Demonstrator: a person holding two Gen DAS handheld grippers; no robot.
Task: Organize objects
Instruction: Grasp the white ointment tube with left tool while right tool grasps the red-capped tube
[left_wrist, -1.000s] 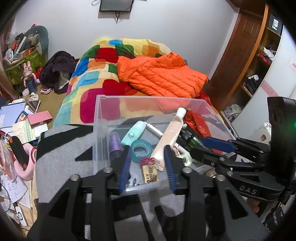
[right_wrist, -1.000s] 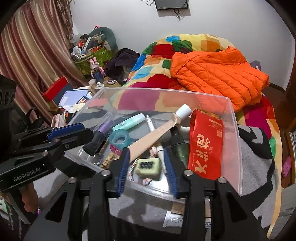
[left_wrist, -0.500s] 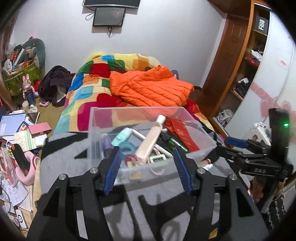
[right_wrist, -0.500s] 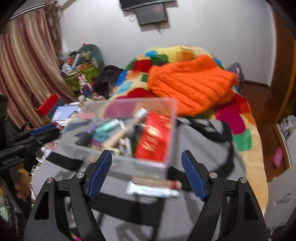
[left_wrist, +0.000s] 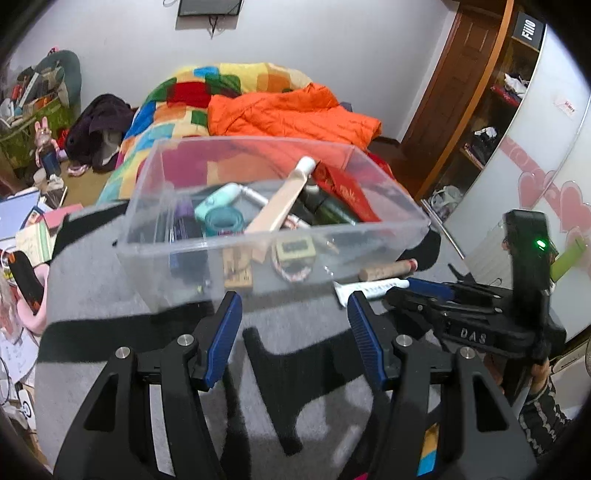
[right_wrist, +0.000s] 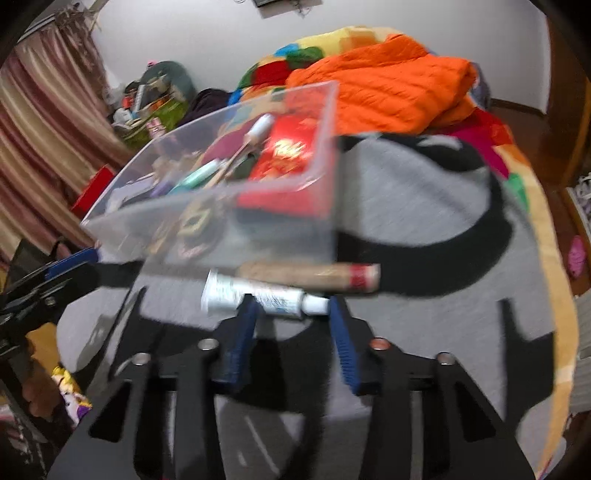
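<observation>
Left gripper (left_wrist: 294, 325) is hovering with fingers spread before the clear bin (left_wrist: 273, 236) on the grey blanket (left_wrist: 110, 295). Right gripper (right_wrist: 291, 325) fingers are standing apart, straddling the white tube (right_wrist: 258, 293) beside the bin's near wall, not gripping.

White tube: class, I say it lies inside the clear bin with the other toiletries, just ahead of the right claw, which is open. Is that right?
Not quite. The white tube lies outside the clear bin, on the grey blanket beside a tan tube. It is just ahead of the right claw, which is open. The right wrist view shows this.
</observation>
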